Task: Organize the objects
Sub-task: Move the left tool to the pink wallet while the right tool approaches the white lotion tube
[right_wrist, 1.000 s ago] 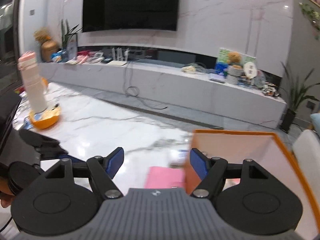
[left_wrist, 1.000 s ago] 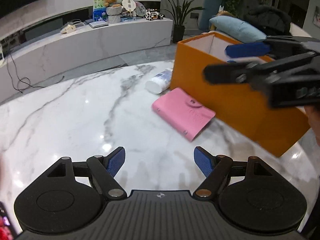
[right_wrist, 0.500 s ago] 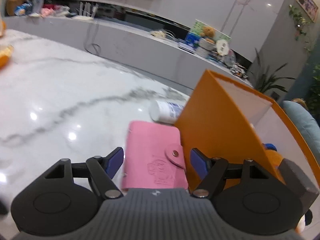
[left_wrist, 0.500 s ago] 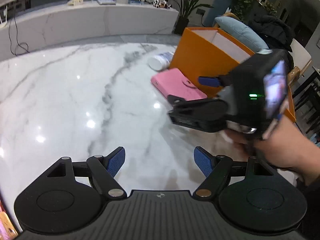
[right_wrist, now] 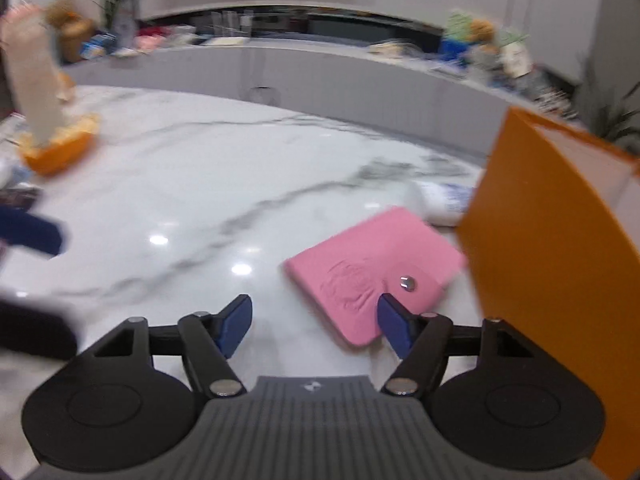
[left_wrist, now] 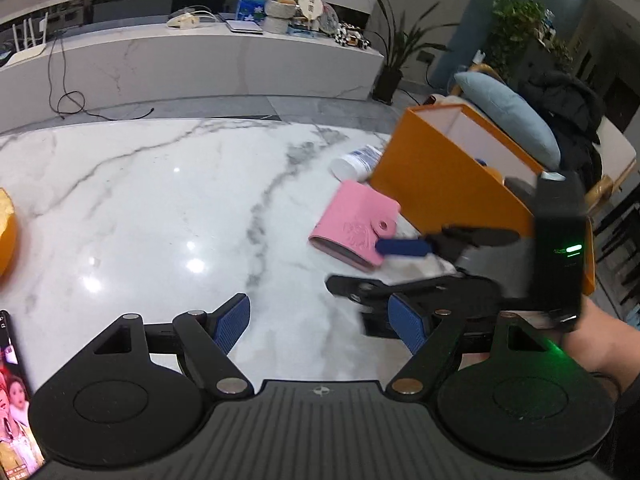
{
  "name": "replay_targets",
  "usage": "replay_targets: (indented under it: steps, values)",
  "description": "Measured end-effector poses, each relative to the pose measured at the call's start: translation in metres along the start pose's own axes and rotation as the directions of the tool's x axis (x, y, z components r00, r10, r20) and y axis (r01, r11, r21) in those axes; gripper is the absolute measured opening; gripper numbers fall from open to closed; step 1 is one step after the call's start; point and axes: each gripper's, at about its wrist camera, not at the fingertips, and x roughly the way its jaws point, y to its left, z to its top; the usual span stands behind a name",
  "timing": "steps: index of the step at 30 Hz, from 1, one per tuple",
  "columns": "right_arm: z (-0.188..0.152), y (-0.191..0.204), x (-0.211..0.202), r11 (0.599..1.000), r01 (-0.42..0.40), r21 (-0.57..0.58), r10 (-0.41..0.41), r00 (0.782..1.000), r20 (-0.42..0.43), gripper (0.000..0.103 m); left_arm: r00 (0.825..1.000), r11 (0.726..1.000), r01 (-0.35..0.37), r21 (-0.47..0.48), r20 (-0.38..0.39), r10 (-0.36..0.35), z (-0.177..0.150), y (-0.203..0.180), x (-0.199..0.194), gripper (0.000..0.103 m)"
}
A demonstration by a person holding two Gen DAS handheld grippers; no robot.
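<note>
A pink snap wallet (left_wrist: 354,224) lies flat on the white marble table (left_wrist: 160,200), against an open orange box (left_wrist: 444,184). A white bottle (left_wrist: 356,161) lies on its side behind the wallet, by the box corner. In the right wrist view the wallet (right_wrist: 372,268) sits just ahead of my open right gripper (right_wrist: 316,326), nearer its right finger, with the box (right_wrist: 552,248) to the right. The right gripper also shows in the left wrist view (left_wrist: 372,266), low over the table beside the wallet. My left gripper (left_wrist: 320,322) is open and empty.
An orange bowl (right_wrist: 56,148) with a tall pale bottle (right_wrist: 34,80) stands at the table's far left. A phone (left_wrist: 14,392) lies at the left edge near me. A low white cabinet (left_wrist: 192,60) with toys and a plant lies beyond the table.
My right gripper has come down toward the table and swung left, so the wallet now lies ahead of its right finger. The left gripper has tilted up a little.
</note>
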Motion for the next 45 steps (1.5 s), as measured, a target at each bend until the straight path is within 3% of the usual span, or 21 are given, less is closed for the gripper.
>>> replay_targets:
  steps: [3, 8, 11, 16, 18, 21, 27, 32, 33, 35, 39, 45]
  values:
    - [0.006, -0.013, -0.012, 0.993, -0.092, 0.078, 0.093, 0.996, -0.002, 0.064, 1.0, 1.0, -0.012, -0.019, 0.01, 0.012, 0.004, 0.005, 0.001, 0.09]
    - [0.03, -0.018, -0.019, 0.993, 0.036, 0.111, -0.039, 0.999, 0.024, 0.067, 1.0, 1.0, -0.004, 0.002, -0.005, 0.004, 0.006, -0.001, 0.009, 0.09]
    - [0.048, -0.016, -0.001, 0.988, 0.126, 0.094, -0.128, 0.992, 0.015, 0.07, 1.0, 0.999, -0.004, 0.038, -0.021, 0.005, 0.002, -0.006, 0.013, 0.09]
    - [0.061, -0.018, 0.037, 0.98, 0.195, 0.042, -0.195, 0.981, 0.001, 0.071, 0.998, 0.995, -0.013, 0.096, -0.067, 0.019, -0.008, -0.013, 0.025, 0.09]
    - [0.062, -0.02, 0.051, 0.977, 0.215, 0.005, -0.215, 0.977, -0.004, 0.078, 0.997, 0.995, 0.001, 0.1, -0.077, 0.007, -0.009, -0.015, 0.027, 0.09]
    - [0.058, -0.02, 0.064, 0.973, 0.23, -0.02, -0.231, 0.972, -0.043, 0.079, 0.997, 0.993, 0.009, 0.119, -0.077, 0.0, -0.009, -0.018, 0.026, 0.09]
    - [0.056, -0.024, 0.06, 0.983, 0.159, 0.087, -0.152, 0.985, -0.076, 0.084, 0.997, 0.992, 0.005, 0.124, -0.075, 0.004, -0.01, -0.019, 0.029, 0.09]
    - [0.064, -0.017, 0.049, 0.987, -0.048, 0.151, 0.067, 0.99, -0.121, 0.083, 0.999, 0.989, -0.003, 0.149, -0.04, 0.009, -0.009, -0.019, 0.036, 0.09]
    - [0.068, -0.018, 0.048, 0.984, -0.081, 0.159, 0.102, 0.987, -0.128, 0.075, 0.999, 0.987, -0.015, 0.16, -0.034, 0.02, -0.008, -0.02, 0.038, 0.09]
    - [0.076, -0.019, 0.046, 0.989, -0.05, 0.142, 0.067, 0.99, -0.122, 0.073, 0.998, 0.984, -0.038, 0.174, -0.033, 0.045, -0.005, -0.02, 0.043, 0.09]
    - [0.087, -0.016, 0.061, 0.995, 0.083, -0.047, -0.089, 0.986, -0.142, 0.08, 0.999, 0.987, -0.03, 0.155, -0.037, 0.036, -0.001, -0.02, 0.048, 0.09]
    - [0.09, -0.019, 0.092, 0.987, 0.06, -0.152, -0.1, 0.957, -0.271, 0.089, 0.999, 0.984, -0.014, 0.179, -0.036, 0.021, -0.002, -0.027, 0.046, 0.09]
